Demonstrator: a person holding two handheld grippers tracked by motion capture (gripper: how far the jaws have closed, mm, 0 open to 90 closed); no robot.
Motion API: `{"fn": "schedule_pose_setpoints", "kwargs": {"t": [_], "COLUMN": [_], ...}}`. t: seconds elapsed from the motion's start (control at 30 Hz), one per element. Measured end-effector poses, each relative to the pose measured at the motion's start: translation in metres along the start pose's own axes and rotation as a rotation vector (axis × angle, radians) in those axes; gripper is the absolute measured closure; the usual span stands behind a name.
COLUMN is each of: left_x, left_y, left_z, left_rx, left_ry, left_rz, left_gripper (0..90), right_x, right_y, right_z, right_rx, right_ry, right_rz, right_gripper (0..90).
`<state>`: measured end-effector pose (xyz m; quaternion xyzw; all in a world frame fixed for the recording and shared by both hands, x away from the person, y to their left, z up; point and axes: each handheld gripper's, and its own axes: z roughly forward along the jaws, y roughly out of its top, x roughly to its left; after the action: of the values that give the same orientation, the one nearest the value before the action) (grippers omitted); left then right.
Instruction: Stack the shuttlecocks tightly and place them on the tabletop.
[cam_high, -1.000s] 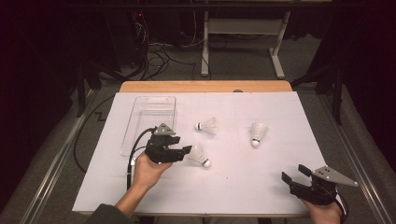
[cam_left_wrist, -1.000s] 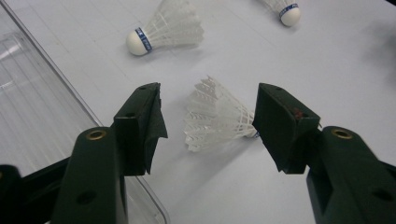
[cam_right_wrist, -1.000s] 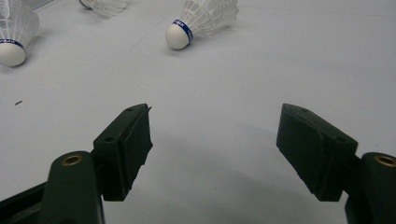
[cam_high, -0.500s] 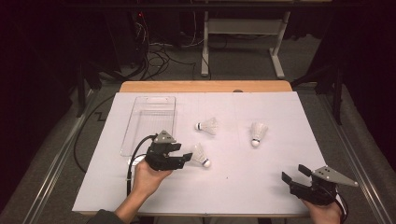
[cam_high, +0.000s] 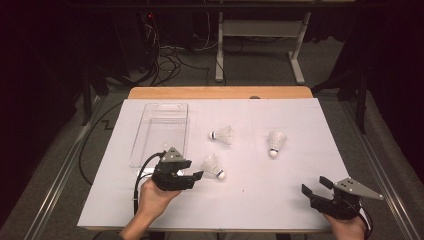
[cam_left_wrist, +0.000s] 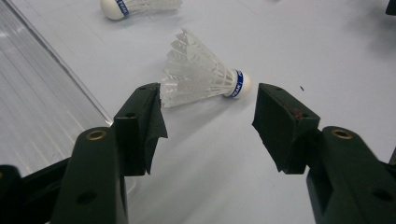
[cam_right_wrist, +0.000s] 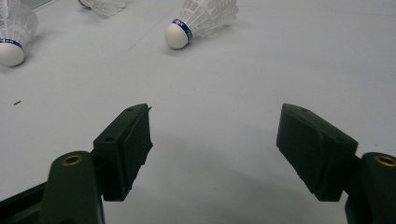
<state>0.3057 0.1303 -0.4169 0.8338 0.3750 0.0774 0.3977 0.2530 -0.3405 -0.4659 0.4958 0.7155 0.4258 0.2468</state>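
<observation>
A: We start at our left gripper (cam_left_wrist: 208, 119). Its jaws stand wide apart with nothing pressed between them.

B: Agreed. Just past the tips lies the near shuttlecock (cam_left_wrist: 201, 72) on its side. Its feather skirt is next to the left jaw's tip and its cork, with a blue band, points toward the right jaw. Whether the feathers touch that jaw we cannot tell.

A: From the high view we see the same: the left gripper (cam_high: 192, 176) sits low over the white sheet (cam_high: 280, 190), and the near shuttlecock (cam_high: 213, 165) lies just beyond it, cork toward the right.

B: And our right gripper (cam_right_wrist: 215, 135)?

A: Wide apart too, holding nothing, only bare sheet between the jaws. In the high view it (cam_high: 315, 187) is at the near right corner, well apart from every shuttlecock.

B: Outward from there we see two more. The middle shuttlecock (cam_high: 222, 135) lies on its side farther up the sheet, cork to the left. The right shuttlecock (cam_high: 276, 142) lies with its cork toward us.

A: On the left, a clear tray (cam_high: 150, 135) sits lengthwise on the sheet, just beside our left gripper. In the left gripper view its rim (cam_left_wrist: 60, 65) runs past the left jaw.

B: The sheet covers a wooden table (cam_high: 220, 93), whose far edge shows beyond it.
</observation>
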Motion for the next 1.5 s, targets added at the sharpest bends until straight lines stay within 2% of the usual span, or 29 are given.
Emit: {"fn": "schedule_pose_setpoints", "kwargs": {"t": [0.7,0.83,1.23,1.5], "left_x": [-0.006,-0.006,0.000,0.003], "left_y": [-0.021,-0.025,-0.043,-0.052], "left_z": [-0.010,-0.014,-0.024,-0.030], "left_rx": [-0.029,-0.029,-0.036,-0.053], "left_ry": [-0.008,0.002,0.028,0.056], "left_rz": [-0.002,0.004,-0.022,-0.021], "left_gripper": [41.5,41.2,39.8,37.2], "right_x": [0.000,0.000,0.000,0.001], "right_y": [0.000,0.000,0.000,0.000], "right_z": [0.000,0.000,0.000,0.000], "right_rx": [0.001,0.000,0.002,0.002], "right_ry": [-0.001,-0.001,-0.005,-0.007], "right_rz": [-0.001,-0.002,-0.001,-0.001], "right_gripper": [26.8,26.8,26.8,26.8]}}
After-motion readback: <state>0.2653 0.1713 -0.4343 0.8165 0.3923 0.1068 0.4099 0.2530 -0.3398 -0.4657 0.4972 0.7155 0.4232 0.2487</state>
